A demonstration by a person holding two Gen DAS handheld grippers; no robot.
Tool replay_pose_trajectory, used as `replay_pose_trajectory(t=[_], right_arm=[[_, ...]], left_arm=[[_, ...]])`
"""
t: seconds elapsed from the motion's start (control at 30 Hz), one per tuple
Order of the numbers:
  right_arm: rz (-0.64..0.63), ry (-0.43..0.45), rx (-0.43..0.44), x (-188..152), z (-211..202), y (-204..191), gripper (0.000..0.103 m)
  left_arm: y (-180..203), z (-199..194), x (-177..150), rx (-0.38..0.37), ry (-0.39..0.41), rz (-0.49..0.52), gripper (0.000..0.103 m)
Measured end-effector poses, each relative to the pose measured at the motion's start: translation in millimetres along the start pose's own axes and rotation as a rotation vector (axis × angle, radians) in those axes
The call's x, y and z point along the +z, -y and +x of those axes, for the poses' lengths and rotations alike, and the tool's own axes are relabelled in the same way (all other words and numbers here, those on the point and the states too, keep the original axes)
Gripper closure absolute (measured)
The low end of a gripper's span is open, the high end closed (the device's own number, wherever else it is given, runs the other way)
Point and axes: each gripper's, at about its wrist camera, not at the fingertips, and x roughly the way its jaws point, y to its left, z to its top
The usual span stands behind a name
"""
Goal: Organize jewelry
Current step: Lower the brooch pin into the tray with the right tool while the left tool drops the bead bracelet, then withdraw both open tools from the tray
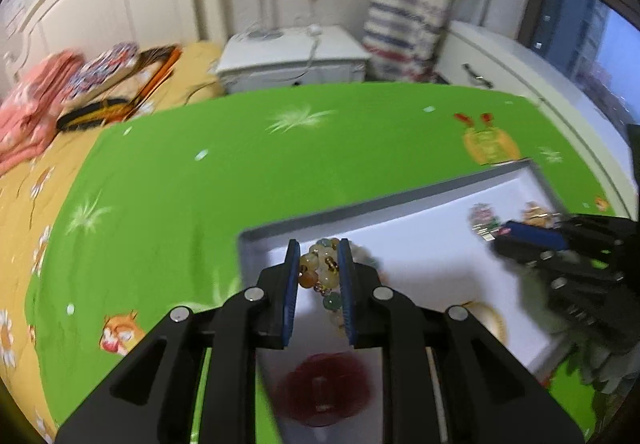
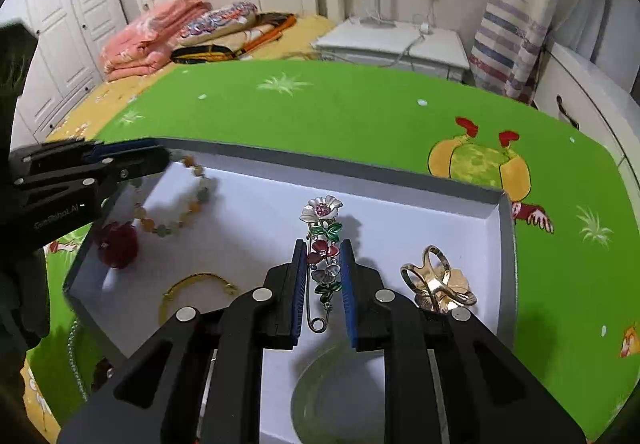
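A shallow white box with grey walls [image 2: 505,244] lies on the green cloth; it also shows in the left wrist view [image 1: 256,244]. My left gripper [image 1: 320,264] is shut on a bead bracelet [image 1: 322,270] of pale, orange and green beads at the box's far left corner; the bracelet hangs into the box [image 2: 192,199]. My right gripper [image 2: 323,264] is shut on a flower brooch pin [image 2: 324,240] over the box's middle. A dark red flower piece [image 2: 118,242], a gold bangle [image 2: 192,286], a gold ring clip [image 2: 436,284] and a pale jade bangle [image 2: 336,396] lie inside.
A pearl strand [image 2: 74,352] lies on the green cloth [image 2: 320,115] left of the box. Behind are a bed with folded bedding [image 2: 160,31], a white nightstand [image 2: 396,39] and a white cabinet [image 2: 580,95].
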Motion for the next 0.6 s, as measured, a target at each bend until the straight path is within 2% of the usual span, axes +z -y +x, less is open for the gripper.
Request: replay_pose_trajectory(t=[0.07, 0.17, 0.2, 0.23, 0.27, 0.3, 0.37, 0.5, 0.6], right_arm=[[0.008, -0.007, -0.001, -1.0, 1.7, 1.5, 0.083], [0.019, 0.002, 0.004, -1.7, 0.4, 2.4, 0.069], [0.028, 0.013, 0.010, -2.1, -2.6, 2.5, 0.059], [0.035, 0.027, 0.010, -2.7, -7.0, 2.2, 0.053], [0.038, 0.049, 0.012, -3.9, -13.7, 2.0, 0.053], [0.037, 0.072, 0.012, -4.5, -22.1, 1.0, 0.053], [0.033, 0.110, 0.009, -6.3, -37.7, -0.9, 0.053], [0.046, 0.204, 0.001, -24.1, -82.7, 3.4, 0.053], [0.085, 0.233, -0.022, -45.4, -102.6, 15.4, 0.052]], left_arm=[[-8.8, 2.7, -6.9, 0.008, -0.007, -0.012, 0.083], [-14.1, -3.3, -15.9, -0.003, 0.007, -0.019, 0.071], [-13.6, -6.6, -18.0, -0.010, 0.013, -0.021, 0.066], [-12.8, -13.1, -20.5, -0.020, 0.027, -0.024, 0.062], [-10.7, -18.9, -22.6, -0.018, 0.039, -0.023, 0.052], [-8.6, -25.8, -24.6, 0.008, 0.057, -0.022, 0.032], [-1.9, -49.8, -33.9, 0.072, 0.136, -0.012, 0.017], [5.4, -84.4, -60.4, 0.091, 0.194, -0.018, 0.009], [2.5, -99.0, -87.0, 0.134, 0.212, -0.042, 0.007]])
